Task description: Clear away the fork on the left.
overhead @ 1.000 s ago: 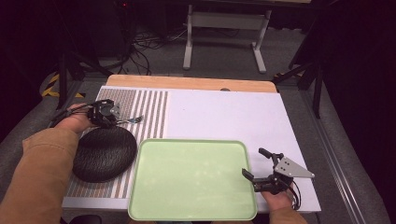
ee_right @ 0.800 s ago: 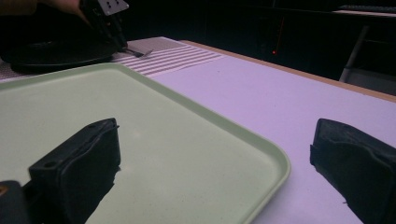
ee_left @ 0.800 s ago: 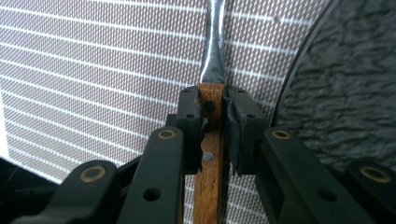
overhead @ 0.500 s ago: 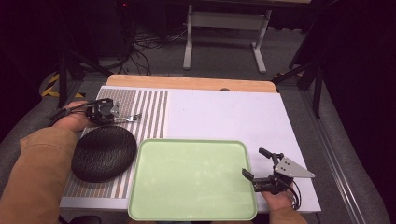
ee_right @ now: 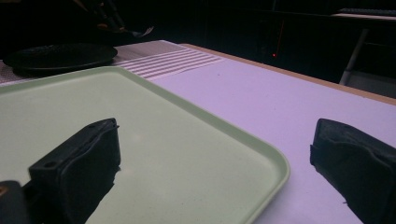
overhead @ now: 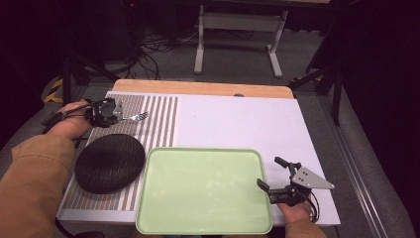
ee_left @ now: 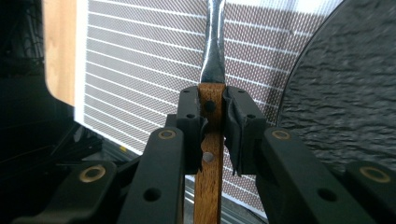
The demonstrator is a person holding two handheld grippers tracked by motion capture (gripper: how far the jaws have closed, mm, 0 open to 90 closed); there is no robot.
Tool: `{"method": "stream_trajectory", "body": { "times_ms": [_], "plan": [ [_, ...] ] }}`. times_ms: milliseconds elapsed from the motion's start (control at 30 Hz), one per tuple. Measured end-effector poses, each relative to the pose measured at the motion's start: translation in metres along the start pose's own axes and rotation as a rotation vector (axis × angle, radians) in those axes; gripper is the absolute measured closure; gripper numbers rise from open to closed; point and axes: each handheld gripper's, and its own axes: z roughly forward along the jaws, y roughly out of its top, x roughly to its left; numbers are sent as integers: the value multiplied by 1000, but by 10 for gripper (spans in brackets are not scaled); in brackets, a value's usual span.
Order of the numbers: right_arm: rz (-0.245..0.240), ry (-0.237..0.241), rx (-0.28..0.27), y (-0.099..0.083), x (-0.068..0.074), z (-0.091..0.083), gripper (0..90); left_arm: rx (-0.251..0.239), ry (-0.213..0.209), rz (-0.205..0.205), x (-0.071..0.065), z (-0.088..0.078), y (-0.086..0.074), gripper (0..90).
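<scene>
- While clamped on the fork's point(ee_left: 210, 140) wooden handle, left gripper point(overhead: 110, 111) sits just behind the black plate point(overhead: 110, 162), tines over the striped mat point(overhead: 157, 112).
- Black plate lies left of the green tray point(overhead: 205, 190), rims nearly touching.
- Right gripper point(overhead: 277, 176), jaws spread and empty, straddles the green tray's right edge; one jaw over the tray, other over the white table point(overhead: 237, 124).
</scene>
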Motion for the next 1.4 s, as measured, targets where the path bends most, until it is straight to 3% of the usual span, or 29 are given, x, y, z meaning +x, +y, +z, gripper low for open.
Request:
{"method": "stream_trajectory", "body": {
  "times_ms": [200,400,467,733,833,1000,1200,1400],
  "plan": [
    [5,2,-3,0,-1,0,24,-19,1,-36,-6,-16,5,772],
    [4,2,-5,0,-1,0,24,4,14,-63,-14,-31,9,772],
    [7,2,-7,0,-1,0,25,9,-2,-85,-17,-34,9,772],
    [7,-2,-6,0,-1,0,25,5,0,-106,-29,-52,16,772],
    [8,-3,-5,0,-1,0,25,-9,-17,-121,-35,-58,20,772],
    [7,-3,-5,0,-1,0,25,-42,-68,-193,-47,-71,26,772],
    [5,-2,-6,0,-1,0,25,-61,-103,-249,-62,-85,31,772],
    [4,0,-6,0,-1,0,25,-118,-144,-298,-77,-95,35,772]
  ]
}}
